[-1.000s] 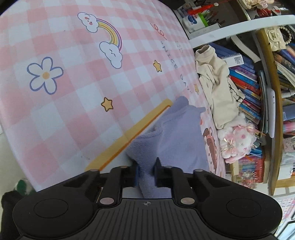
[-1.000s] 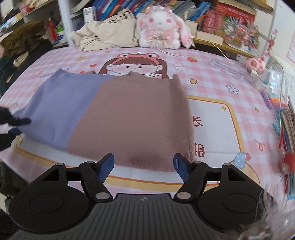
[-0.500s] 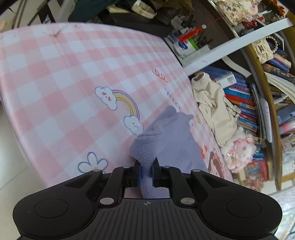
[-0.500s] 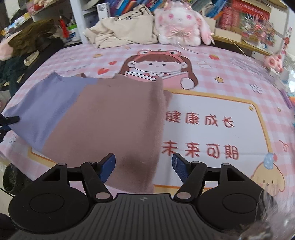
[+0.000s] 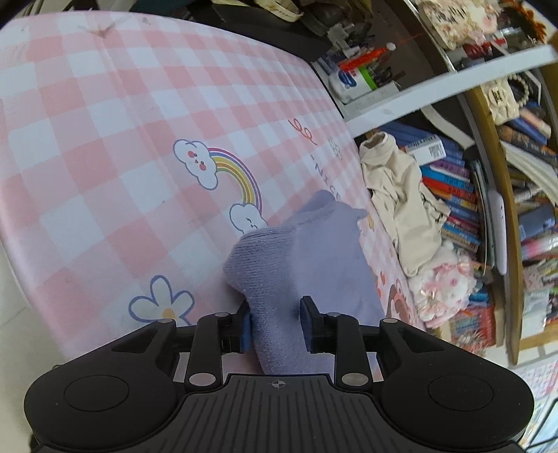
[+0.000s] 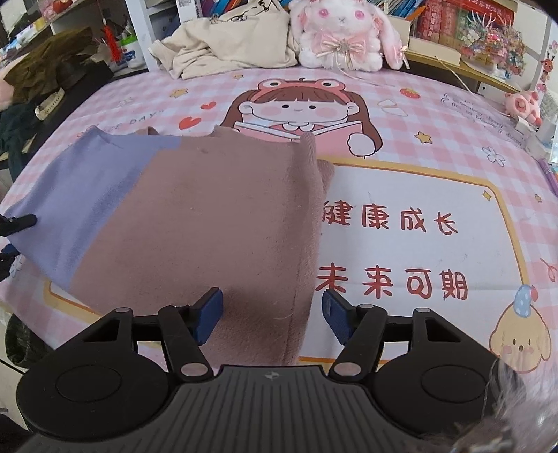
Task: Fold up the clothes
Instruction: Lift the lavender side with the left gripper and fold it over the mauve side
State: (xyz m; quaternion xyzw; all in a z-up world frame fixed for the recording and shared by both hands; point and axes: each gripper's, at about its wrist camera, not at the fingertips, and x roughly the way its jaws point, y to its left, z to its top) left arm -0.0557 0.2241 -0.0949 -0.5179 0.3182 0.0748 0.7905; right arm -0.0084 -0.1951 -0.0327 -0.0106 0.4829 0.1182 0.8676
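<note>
A folded knit garment, lilac on its left part (image 6: 80, 205) and dusty pink on the rest (image 6: 223, 223), lies on the pink checked mat (image 6: 418, 167). In the left wrist view my left gripper (image 5: 275, 325) stands open with the lilac end (image 5: 307, 265) lying loose between its blue pads. In the right wrist view my right gripper (image 6: 272, 315) is open and empty, its pads straddling the pink near edge. The left gripper's fingertips (image 6: 19, 223) show at the lilac edge.
A cream garment (image 6: 237, 38) and a pink plush rabbit (image 6: 341, 31) lie at the mat's far edge before bookshelves (image 5: 453, 195). Dark clothes (image 6: 45, 80) are piled at the far left. A small pink toy (image 6: 523, 106) sits at the right.
My left gripper dragged the lilac end leftward across the mat, then opened and let go of it. The garment shifted left under the right gripper, which stayed open.
</note>
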